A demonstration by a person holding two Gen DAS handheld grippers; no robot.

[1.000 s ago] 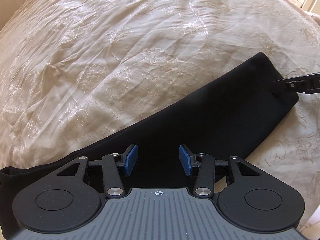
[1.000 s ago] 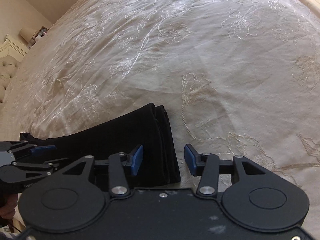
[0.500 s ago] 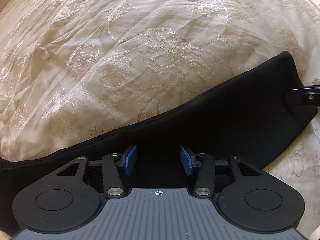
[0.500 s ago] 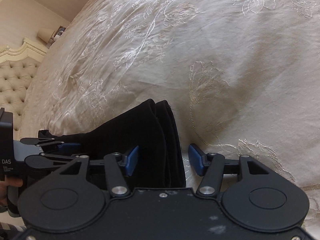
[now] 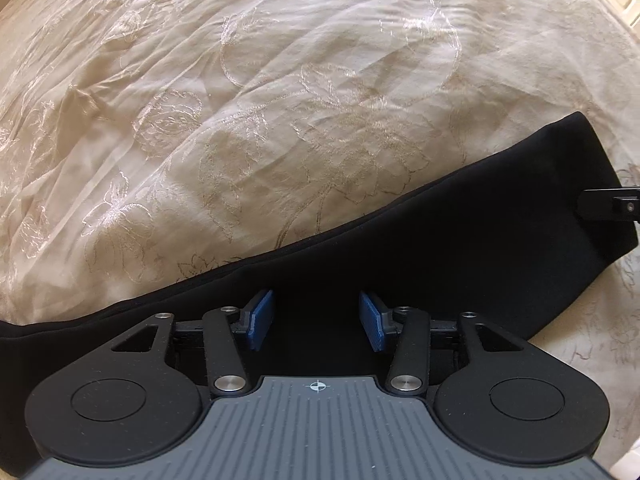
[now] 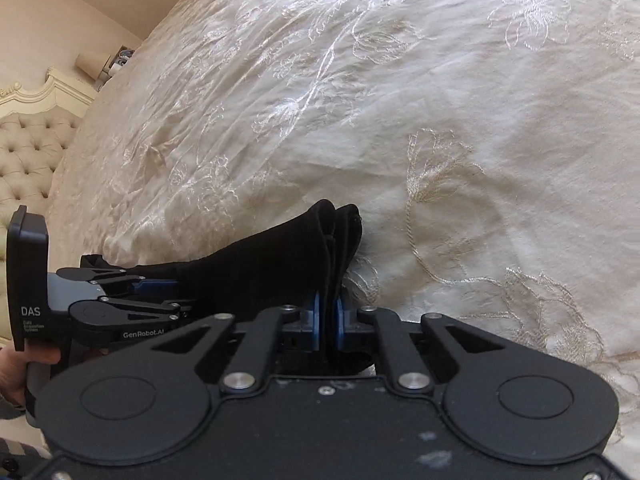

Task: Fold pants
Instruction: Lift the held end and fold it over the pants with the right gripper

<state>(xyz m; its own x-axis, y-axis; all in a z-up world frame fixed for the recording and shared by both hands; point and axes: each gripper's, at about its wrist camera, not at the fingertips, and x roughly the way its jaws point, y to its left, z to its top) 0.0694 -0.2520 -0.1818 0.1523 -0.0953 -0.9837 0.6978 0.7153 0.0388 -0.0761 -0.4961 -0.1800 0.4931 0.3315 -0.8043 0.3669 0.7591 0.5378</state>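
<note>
Right hand-held gripper (image 6: 327,322) has just clamped the pants (image 6: 280,268) hem end on the bed (image 6: 440,120); left hand-held gripper (image 5: 316,320), unclenched above mid-leg, risks layers slipping if lifted unevenly.

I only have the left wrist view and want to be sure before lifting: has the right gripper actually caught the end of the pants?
Observer: Yes. In the right wrist view the right gripper has just been closing, and its blue pads pinch the stacked hem edges of the pants.
Operator: Is it more than one layer?
Observer: Several layers run between the pads, and the hem's far end rises above them, in front of the bedspread.
Operator: How does my left gripper look from there?
Observer: The left gripper sits open over the pants farther along, with a hand on its handle.
</note>
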